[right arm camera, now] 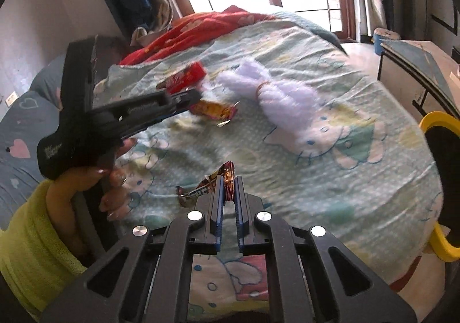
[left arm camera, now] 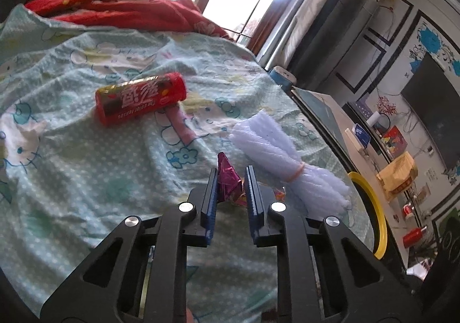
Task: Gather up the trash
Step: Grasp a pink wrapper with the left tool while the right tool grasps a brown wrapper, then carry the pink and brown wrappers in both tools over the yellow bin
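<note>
- Left wrist view: my left gripper (left arm camera: 231,172) is pinching a magenta foil wrapper (left arm camera: 227,179), its pointed end sticking up and away over the bedsheet (left arm camera: 86,164).
- My right gripper (right arm camera: 229,179) is clamping a crumpled snack wrapper (right arm camera: 201,190), its length trailing left.

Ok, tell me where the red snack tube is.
The red snack tube lies on the bed sheet in the left wrist view, left of the white foam bundle and beyond the left tool.
</note>
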Demonstrator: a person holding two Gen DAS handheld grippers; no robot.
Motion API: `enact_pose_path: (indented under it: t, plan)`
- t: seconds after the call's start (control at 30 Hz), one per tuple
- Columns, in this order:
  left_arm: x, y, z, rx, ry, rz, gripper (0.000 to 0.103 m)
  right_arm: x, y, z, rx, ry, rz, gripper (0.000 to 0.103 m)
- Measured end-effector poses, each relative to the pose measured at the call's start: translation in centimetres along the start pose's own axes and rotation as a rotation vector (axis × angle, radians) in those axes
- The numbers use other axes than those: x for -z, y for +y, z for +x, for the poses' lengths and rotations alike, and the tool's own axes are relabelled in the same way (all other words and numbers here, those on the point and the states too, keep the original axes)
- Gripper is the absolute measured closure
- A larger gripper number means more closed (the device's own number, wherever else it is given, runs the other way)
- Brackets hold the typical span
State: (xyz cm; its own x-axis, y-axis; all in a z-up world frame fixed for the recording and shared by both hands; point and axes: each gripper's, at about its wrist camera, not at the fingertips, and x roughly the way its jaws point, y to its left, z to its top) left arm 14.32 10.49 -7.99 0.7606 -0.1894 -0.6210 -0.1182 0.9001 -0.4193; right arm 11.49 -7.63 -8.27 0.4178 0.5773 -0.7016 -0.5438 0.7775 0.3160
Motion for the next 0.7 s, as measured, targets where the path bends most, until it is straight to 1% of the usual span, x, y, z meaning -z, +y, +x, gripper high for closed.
enact_pose_path:
  t: [0.2,0.43,0.7]
  plan:
    - [-0.9,-1.4,-2.0,0.032,-0.037,0.028,0.092,-0.8,-1.4,-2.0,0.015,-0.044,0.024,0.096]
    - [-1.5,-3.7,-3.8,0.069,-0.074,0.071,0.092,-1.8,-3.7,-4.7,0.033,-0.100,0.083,0.096]
    - [-1.4,-7.4,-4.3,0.114,-0.090,0.141,0.092,-3.0,-7.7,-8.9,0.103,-0.198,0.160,0.096]
